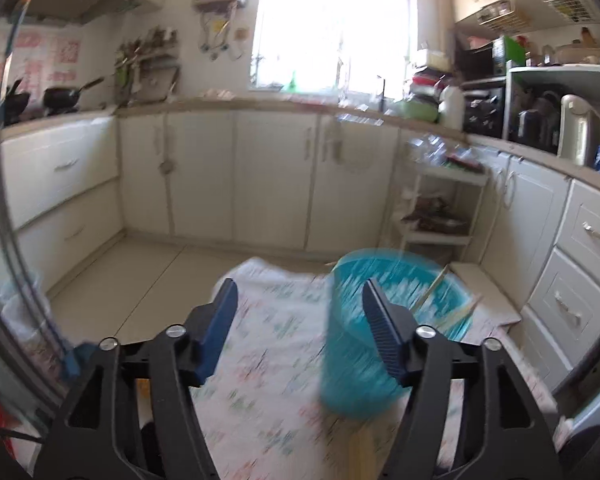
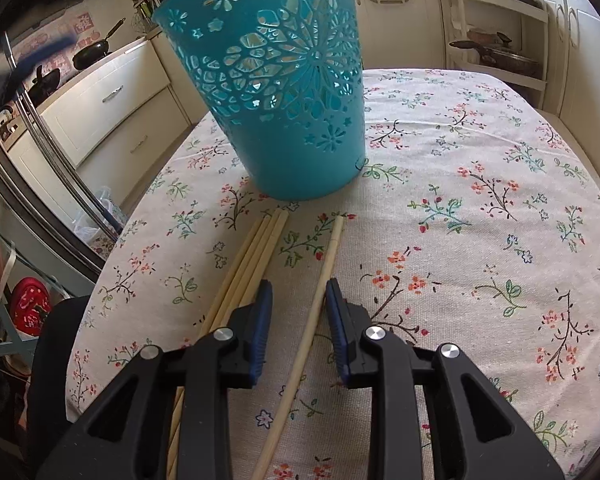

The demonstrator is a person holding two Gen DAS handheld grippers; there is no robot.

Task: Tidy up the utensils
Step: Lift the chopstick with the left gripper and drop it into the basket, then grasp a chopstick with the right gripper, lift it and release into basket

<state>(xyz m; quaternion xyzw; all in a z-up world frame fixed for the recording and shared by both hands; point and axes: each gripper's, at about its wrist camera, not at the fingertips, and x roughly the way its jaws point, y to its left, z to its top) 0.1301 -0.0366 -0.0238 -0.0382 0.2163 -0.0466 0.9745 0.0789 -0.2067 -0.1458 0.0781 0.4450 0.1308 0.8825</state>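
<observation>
While a teal cut-out basket stands upright on the floral tablecloth at upper centre of the right wrist view, the right gripper hangs low over the cloth with its jaws partly spread around a single wooden chopstick, the pads not touching it. Just left of that stick, a bundle of chopsticks lies flat, its tips close to the basket's base. At lower centre of the blurred left wrist view, the left gripper shows jaws spread wide with nothing between them, its right finger overlapping the basket, where several chopsticks lean against the rim.
</observation>
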